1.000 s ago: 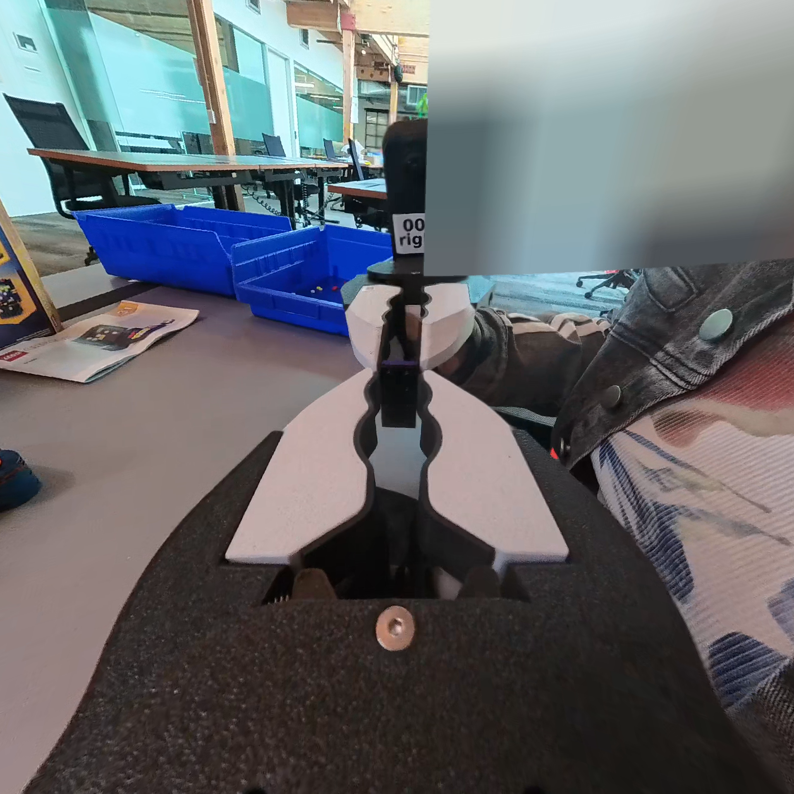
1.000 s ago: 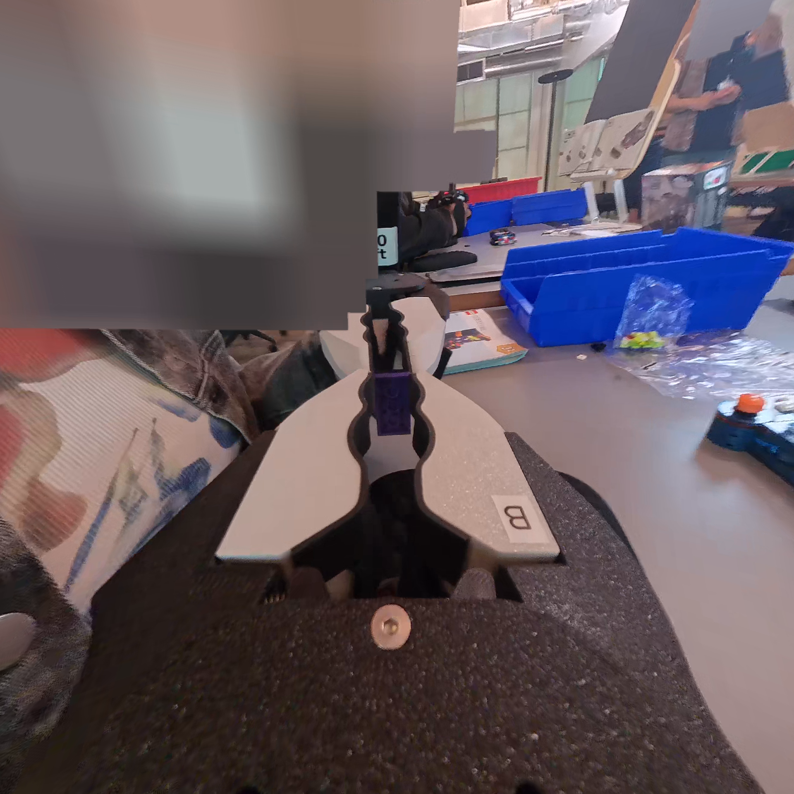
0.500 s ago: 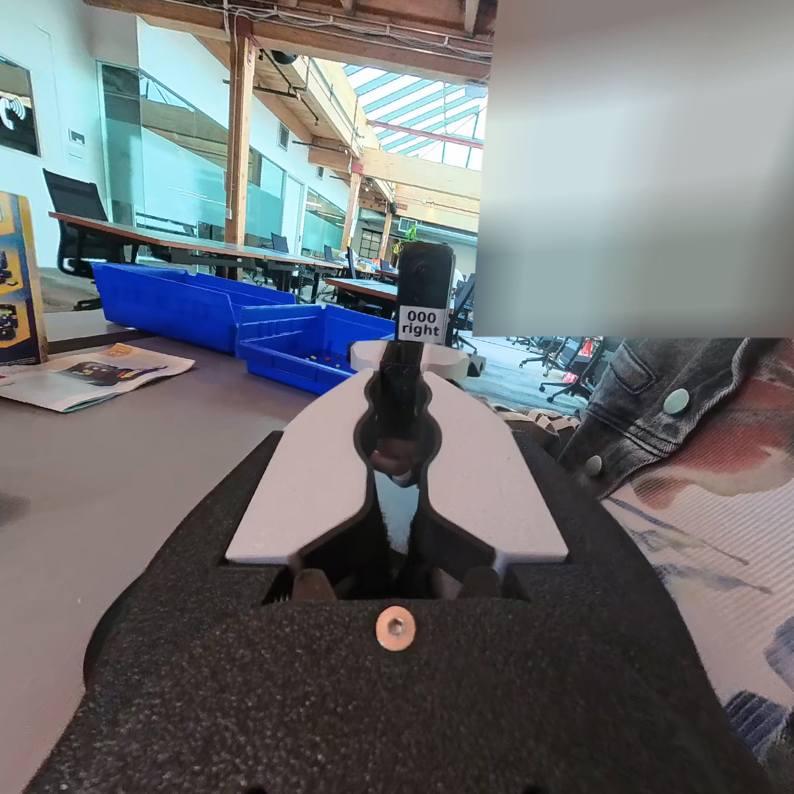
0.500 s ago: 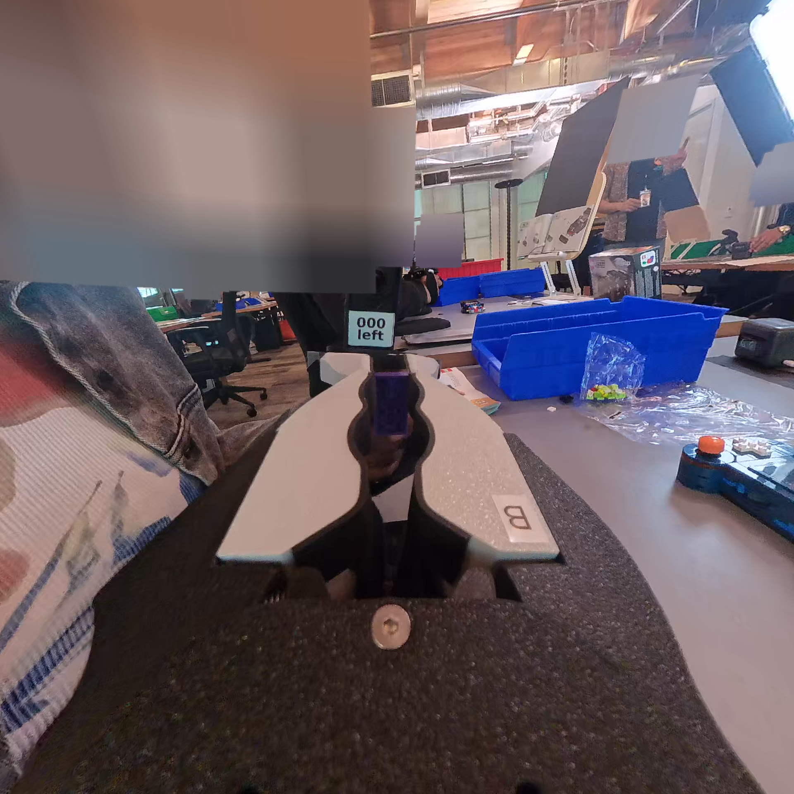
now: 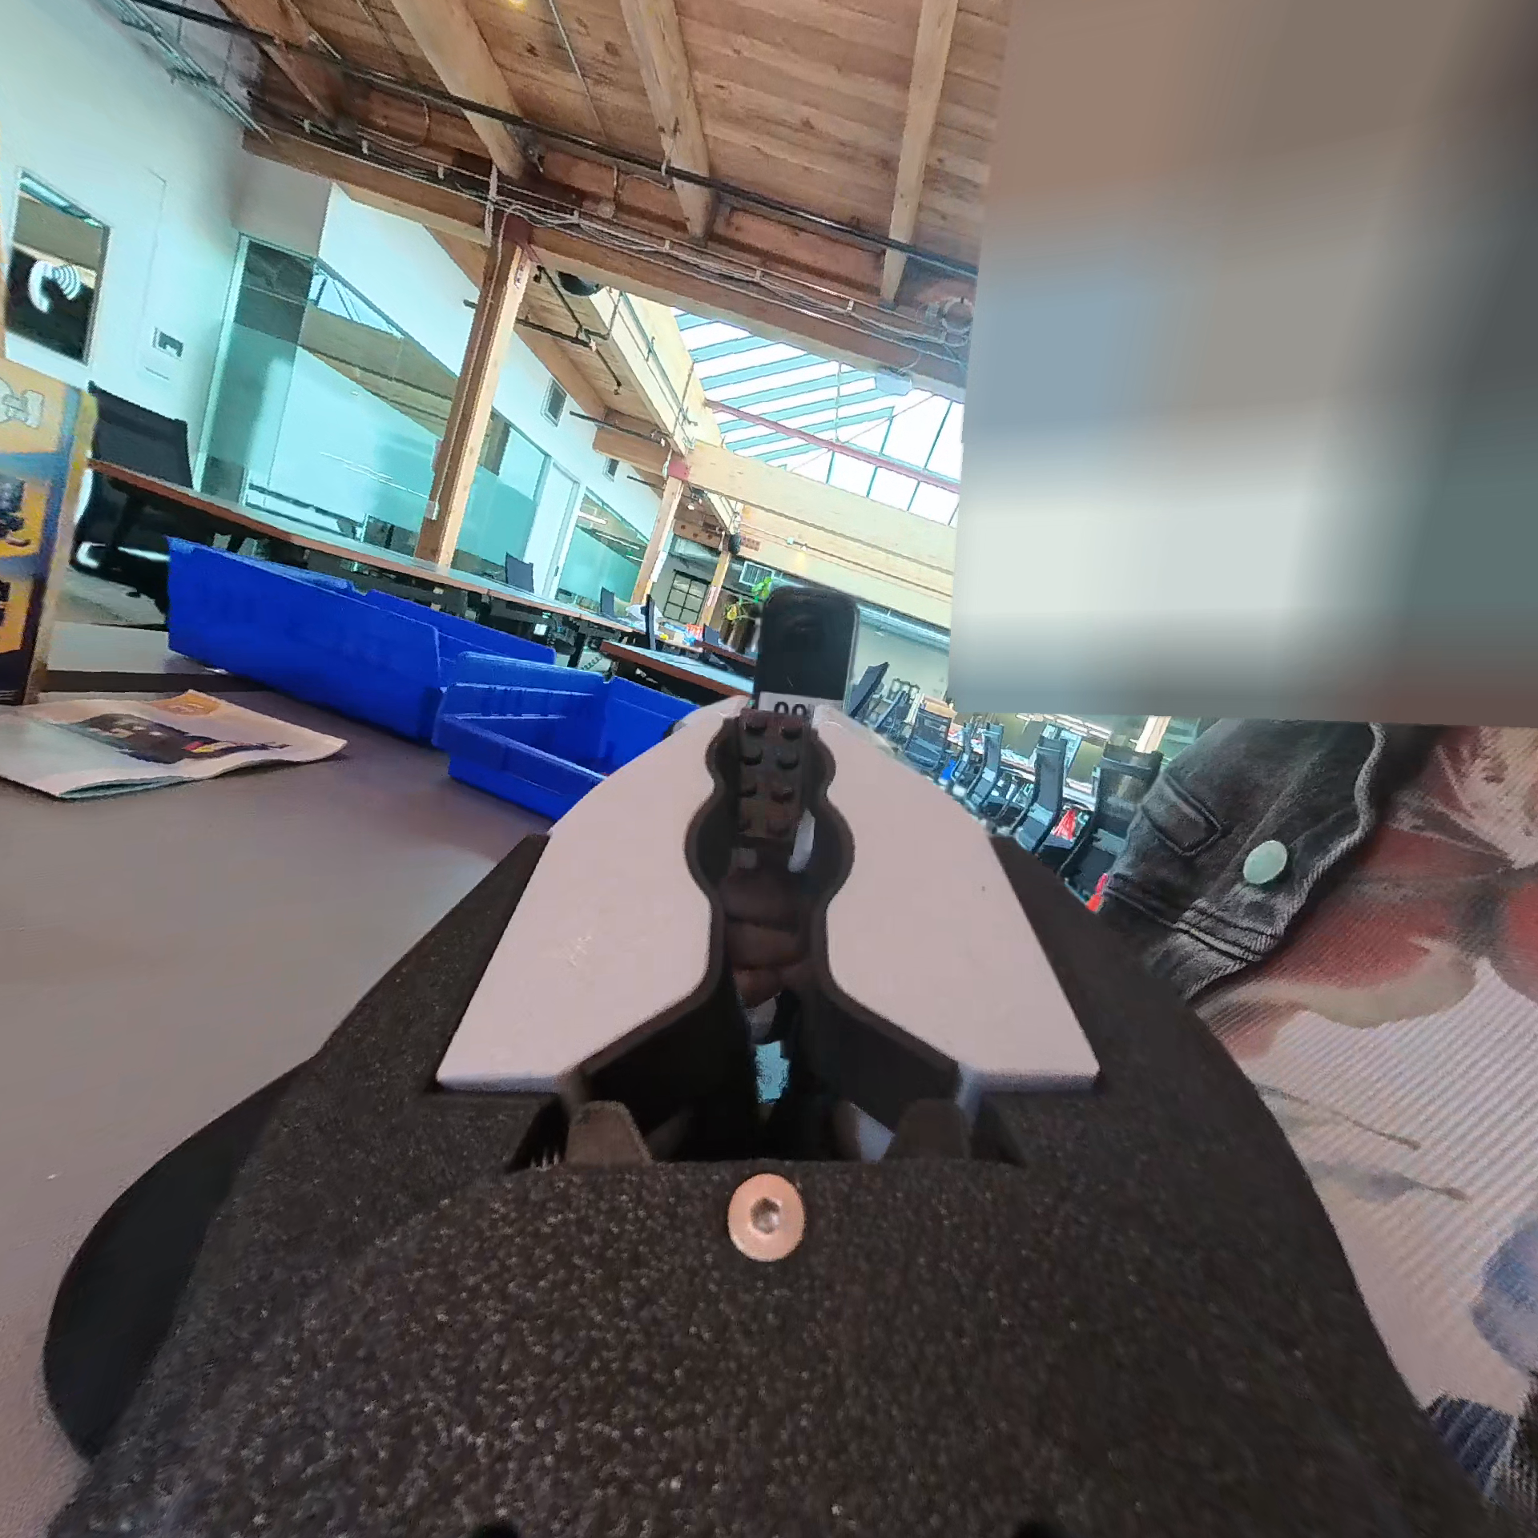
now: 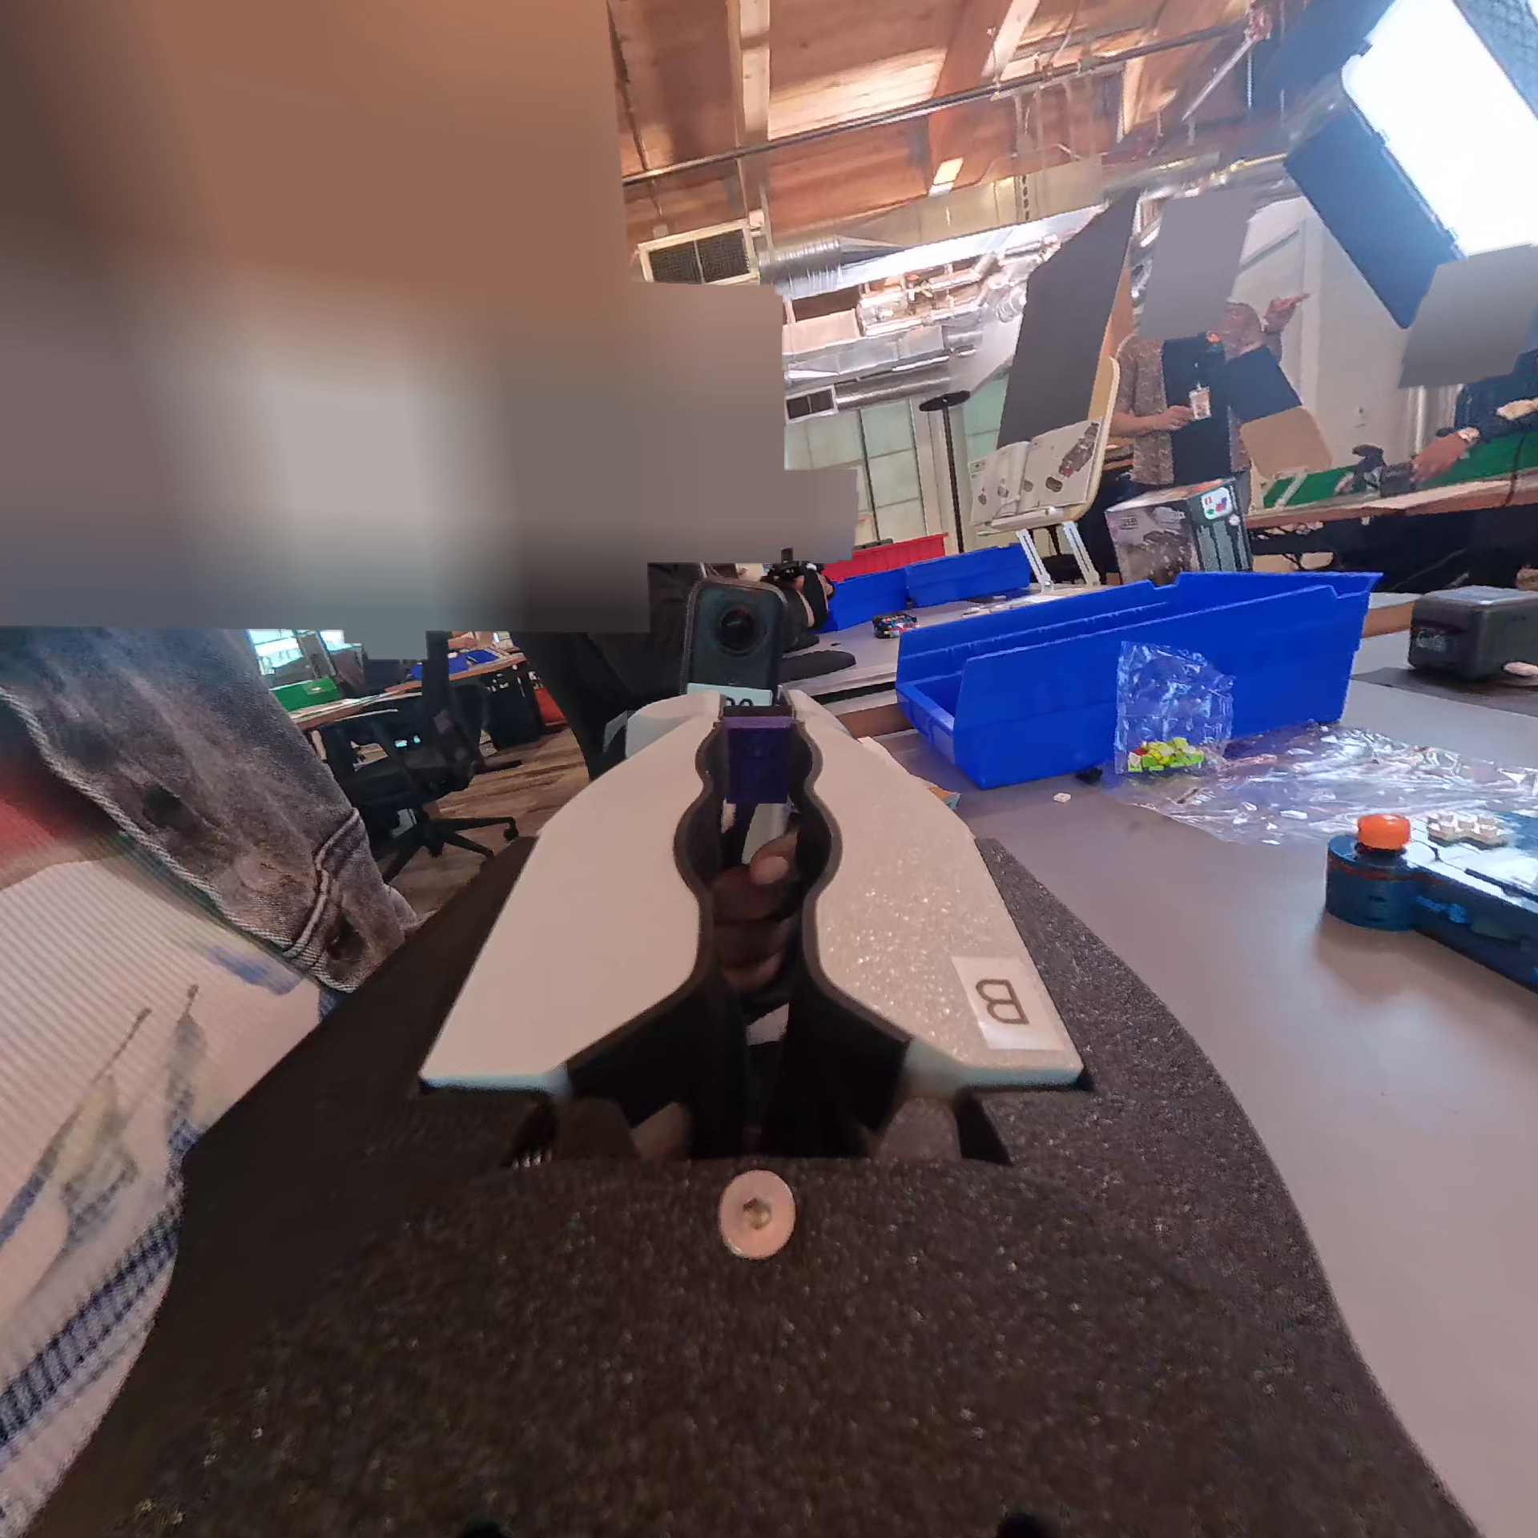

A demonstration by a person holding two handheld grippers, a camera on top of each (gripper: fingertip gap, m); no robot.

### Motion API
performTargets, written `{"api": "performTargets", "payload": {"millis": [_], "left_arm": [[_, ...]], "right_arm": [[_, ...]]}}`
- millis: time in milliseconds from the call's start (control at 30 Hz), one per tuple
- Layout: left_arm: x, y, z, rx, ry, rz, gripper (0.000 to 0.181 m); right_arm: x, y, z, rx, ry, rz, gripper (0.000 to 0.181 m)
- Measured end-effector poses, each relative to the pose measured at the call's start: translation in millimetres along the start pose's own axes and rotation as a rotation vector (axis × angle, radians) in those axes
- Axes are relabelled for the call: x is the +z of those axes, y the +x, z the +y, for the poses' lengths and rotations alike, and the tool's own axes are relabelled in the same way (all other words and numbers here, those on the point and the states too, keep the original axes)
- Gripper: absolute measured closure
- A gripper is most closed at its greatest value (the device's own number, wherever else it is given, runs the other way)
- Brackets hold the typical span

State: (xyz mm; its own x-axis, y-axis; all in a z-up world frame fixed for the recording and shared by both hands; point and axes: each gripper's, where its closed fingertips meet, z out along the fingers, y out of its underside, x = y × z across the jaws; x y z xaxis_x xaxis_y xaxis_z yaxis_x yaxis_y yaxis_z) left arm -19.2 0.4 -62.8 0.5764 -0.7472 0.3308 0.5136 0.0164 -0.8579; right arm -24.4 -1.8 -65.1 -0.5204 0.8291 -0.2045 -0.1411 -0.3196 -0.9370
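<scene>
My left gripper (image 5: pixel 770 726) is shut on a dark studded brick (image 5: pixel 770 786) and held above the grey table (image 5: pixel 208 899). My right gripper (image 6: pixel 753 716) is shut on a purple brick (image 6: pixel 756 766). The two grippers face each other tip to tip, with the bricks meeting or nearly meeting between them. The right gripper's camera (image 5: pixel 806 649) shows just past the left tips, and the left gripper's camera (image 6: pixel 732 641) just past the right tips. Fingers of the holding hands show through the gaps behind the bricks.
Two blue bins (image 5: pixel 333 632) and a booklet (image 5: pixel 158 741) lie on the table to the left. A blue bin (image 6: pixel 1123 666), a clear bag of pieces (image 6: pixel 1173 707) and a blue model with an orange knob (image 6: pixel 1415 882) lie to the right. The person's denim jacket (image 5: pixel 1248 832) is close by. Less than 4 cm separates the two grippers' tips.
Both grippers have risen and tilted upward, so more of the ceiling shows. They stay tip to tip, each still shut on its brick.
</scene>
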Motion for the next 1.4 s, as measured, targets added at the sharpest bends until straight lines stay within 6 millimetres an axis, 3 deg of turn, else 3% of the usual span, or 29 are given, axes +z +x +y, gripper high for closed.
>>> {"api": "performTargets", "payload": {"millis": [133,433,700,833,967,1100,1200,1400], "left_arm": [[-4.7,-3.8,11.4,0.002,-0.077,0.011,0.167],[-17.6,-3.7,57.4,0.433,-0.651,-0.019,0.162],[-14.6,-1.6,61.3,0.44,-0.684,-0.041,0.159],[-16.0,-5.9,65.2,0.521,-0.749,-0.077,0.166],[-14.3,-5.6,63.8,0.488,-0.691,-0.067,0.165],[-25.0,-13.7,85.0,0.439,-0.738,-0.058,0.165],[-42.7,-22.0,112.7,0.45,-0.915,-0.076,0.165],[-47.6,-23.9,112.5,0.528,-0.933,-0.086,0.164]], "right_arm": [[-1.4,2.9,10.2,-0.03,-0.098,0.009,0.167],[-9.3,-4.9,40.4,-0.246,-0.525,-0.071,0.166],[-18.4,-3.5,54.5,-0.333,-0.711,-0.094,0.166],[-20.0,-3.3,56.8,-0.337,-0.725,-0.097,0.166],[-20.6,-2.4,55.4,-0.359,-0.713,-0.092,0.166],[-27.4,2.6,77.3,-0.347,-0.771,-0.069,0.166],[-34.7,6.4,108.1,-0.36,-0.884,-0.055,0.166],[-30.7,7.5,112.6,-0.384,-0.93,-0.04,0.166]]}}
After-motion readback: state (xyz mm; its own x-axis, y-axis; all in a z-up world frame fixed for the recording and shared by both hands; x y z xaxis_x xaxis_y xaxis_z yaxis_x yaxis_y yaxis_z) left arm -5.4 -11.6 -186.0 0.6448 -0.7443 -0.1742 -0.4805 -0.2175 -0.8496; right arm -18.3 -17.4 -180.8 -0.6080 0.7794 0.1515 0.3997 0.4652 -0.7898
